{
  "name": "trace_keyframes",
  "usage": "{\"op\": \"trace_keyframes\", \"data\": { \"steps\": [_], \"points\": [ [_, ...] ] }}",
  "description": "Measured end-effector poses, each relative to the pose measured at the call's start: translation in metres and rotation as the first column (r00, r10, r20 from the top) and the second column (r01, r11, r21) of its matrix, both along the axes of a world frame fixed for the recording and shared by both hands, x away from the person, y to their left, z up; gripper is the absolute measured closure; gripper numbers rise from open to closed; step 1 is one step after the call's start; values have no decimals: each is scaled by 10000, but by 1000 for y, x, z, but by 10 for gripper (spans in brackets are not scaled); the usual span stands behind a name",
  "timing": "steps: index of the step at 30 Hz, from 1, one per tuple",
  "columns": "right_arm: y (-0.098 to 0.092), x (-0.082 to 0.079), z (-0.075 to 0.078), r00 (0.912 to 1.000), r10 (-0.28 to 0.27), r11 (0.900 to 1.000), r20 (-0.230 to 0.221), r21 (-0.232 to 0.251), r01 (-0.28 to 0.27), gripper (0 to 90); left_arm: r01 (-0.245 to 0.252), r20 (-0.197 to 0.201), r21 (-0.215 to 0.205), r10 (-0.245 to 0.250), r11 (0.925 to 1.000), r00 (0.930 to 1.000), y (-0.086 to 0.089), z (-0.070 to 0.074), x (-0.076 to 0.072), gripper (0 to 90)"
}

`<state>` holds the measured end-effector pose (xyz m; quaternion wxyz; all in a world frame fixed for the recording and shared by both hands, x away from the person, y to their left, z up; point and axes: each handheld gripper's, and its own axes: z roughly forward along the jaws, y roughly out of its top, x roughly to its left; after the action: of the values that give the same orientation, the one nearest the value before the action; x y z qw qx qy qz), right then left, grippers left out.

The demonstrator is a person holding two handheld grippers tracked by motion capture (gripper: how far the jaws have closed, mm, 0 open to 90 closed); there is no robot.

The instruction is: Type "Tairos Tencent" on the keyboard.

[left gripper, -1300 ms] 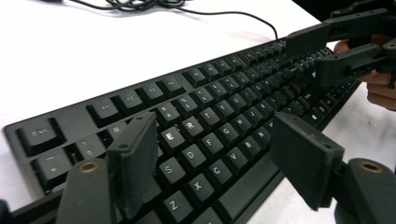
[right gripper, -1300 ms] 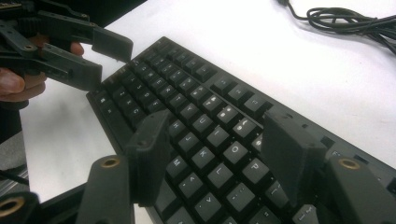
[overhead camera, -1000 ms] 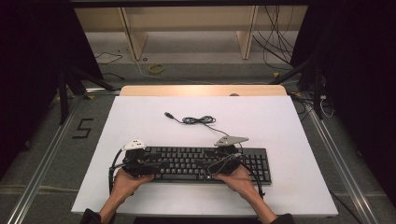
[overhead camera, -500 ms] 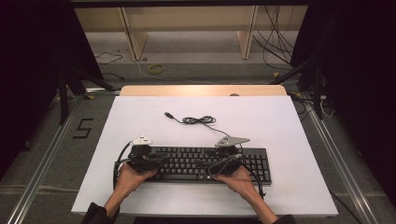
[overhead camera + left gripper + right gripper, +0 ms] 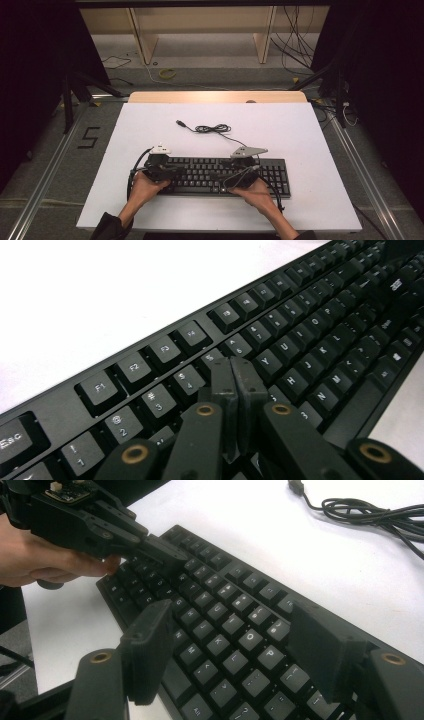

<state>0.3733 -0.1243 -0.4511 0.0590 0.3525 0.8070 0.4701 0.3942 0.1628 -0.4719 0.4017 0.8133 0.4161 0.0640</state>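
A black keyboard [image 5: 215, 175] lies near the front edge of the white table [image 5: 300, 135]. My left gripper [image 5: 175, 172] hovers over its left end. In the left gripper view the left gripper [image 5: 231, 362] is shut, pads together with nothing between them, just above the number row of the keyboard [image 5: 310, 325]. Its jaws have just been closing. My right gripper [image 5: 227, 177] is over the keyboard's right half. In the right gripper view the right gripper [image 5: 230, 625] stands open above the letter keys [image 5: 210, 575], having just been opening. The left gripper [image 5: 170, 555] shows beyond it.
The keyboard's cable [image 5: 212, 129] lies coiled on the table behind it, USB plug loose; it also shows as the coiled cable [image 5: 370, 510] at top right. A wooden strip [image 5: 215, 96] borders the far table edge. Metal rails and dark curtains flank the table.
The left hand and its gripper have slid a little to the right over the keyboard's left end. The right hand has stayed where it was.
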Motion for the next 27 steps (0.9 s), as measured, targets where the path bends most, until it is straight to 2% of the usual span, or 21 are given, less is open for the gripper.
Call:
{"op": "trace_keyframes", "data": {
  "steps": [17, 18, 27],
  "points": [
    [0, 0, 0, 10000, -9, 10000, 6, -29, 9, 353, 247, -157, 293, -242, 9993, 9996, -4, -6, 0, 892],
    [0, 0, 0, 10000, -18, 10000, 0, -34, 18, 353, 271, -183, 195, -267, 9994, 9995, -4, -7, -1, 892],
    [0, 0, 0, 10000, -11, 10000, 21, -34, 11, 353, 195, -69, 236, -194, 9995, 9998, -5, -5, -2, 891]
  ]
}}
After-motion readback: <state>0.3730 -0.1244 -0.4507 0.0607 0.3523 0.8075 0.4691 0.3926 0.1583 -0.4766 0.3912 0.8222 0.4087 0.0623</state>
